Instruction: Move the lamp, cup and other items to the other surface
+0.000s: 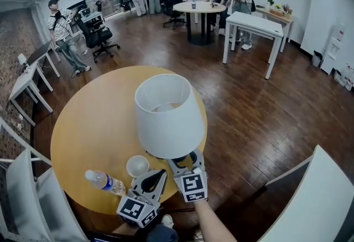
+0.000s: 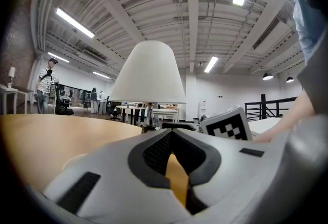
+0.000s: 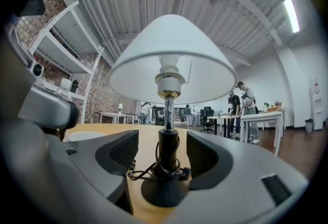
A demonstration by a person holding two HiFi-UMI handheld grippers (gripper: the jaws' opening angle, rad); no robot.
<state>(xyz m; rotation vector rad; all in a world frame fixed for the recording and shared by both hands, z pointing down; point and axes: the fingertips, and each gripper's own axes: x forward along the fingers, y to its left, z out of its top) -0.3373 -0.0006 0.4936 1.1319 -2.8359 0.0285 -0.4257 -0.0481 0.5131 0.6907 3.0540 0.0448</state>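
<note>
The lamp (image 1: pixel 163 116) is being lined up for a grab, and it seems nothing has been carried over yet. It is stood at the 6 o'clock edge of the counter (image 1: pixel 94 119). The cup (image 1: pixel 137 166) is at its 8 o'clock, with the bottle (image 1: pixel 105 181) past that. The right gripper (image 3: pixel 163 152) is held wide, and the black stem (image 3: pixel 167 138) is between its jaws but is not pinched. Next, the jaws should be closed on the stem and the lamp lifted straight up. The left gripper (image 2: pixel 171 133) is closed tight on nothing. Both are held level and pointed to 12 o'clock.
</note>
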